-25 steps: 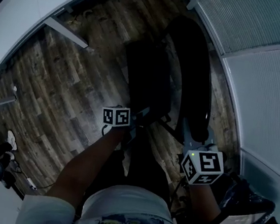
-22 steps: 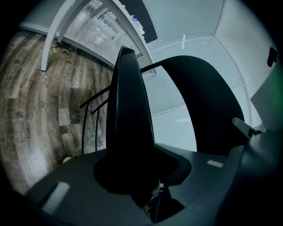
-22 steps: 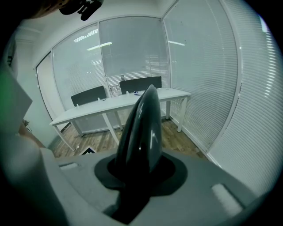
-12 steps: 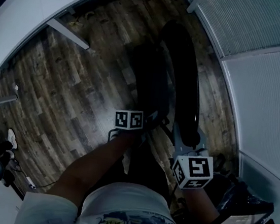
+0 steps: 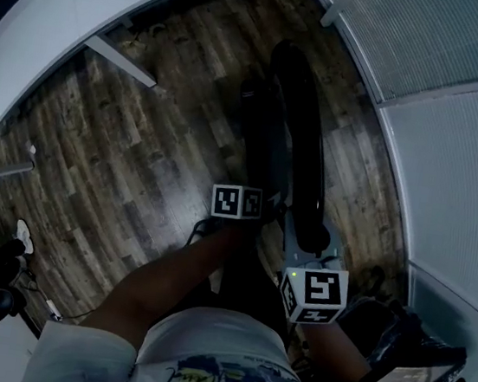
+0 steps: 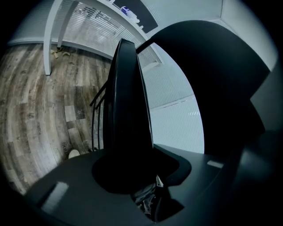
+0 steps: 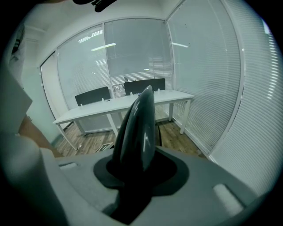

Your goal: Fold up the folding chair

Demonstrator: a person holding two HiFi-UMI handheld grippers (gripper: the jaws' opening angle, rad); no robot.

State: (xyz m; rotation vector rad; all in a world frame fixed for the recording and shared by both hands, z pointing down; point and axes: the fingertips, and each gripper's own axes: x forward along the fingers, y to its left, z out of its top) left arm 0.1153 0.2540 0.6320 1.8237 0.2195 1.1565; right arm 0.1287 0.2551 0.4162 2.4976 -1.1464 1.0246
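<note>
- Grey left gripper (image 5: 261, 199), on a bare forearm (image 5: 166, 281) that reaches forward and tilts down, is clamped on the near edge of the seat (image 5: 259, 136) of the folding chair (image 5: 295, 106). Its own view shows the jaws pressed to both faces of that black panel.
- From this tool the seat runs straight ahead, seen edge-on and upright. It lies nearly flat against the backrest (image 5: 304, 159) just to the tool's right.
- The chair stands on the wood floor (image 5: 141, 138) ahead of both tools. Its long axis points away from them.
- Glossy and black, the backrest rises out of the right gripper (image 5: 306, 243), narrow edge towards that tool.
- The right gripper sits to the right of the left one and further back, also tilted down. Its jaws have just been opening, with the top edge of the backrest between them and the pads against it.
- The right forearm (image 5: 349, 353) is mostly cut off behind the person's shirt.
- In the head view the chair's legs are hidden under the seat and backrest, and both tools' fingertips are lost against the dark chair.
- The right half of the left gripper view is a black mass too dark to read.
</note>
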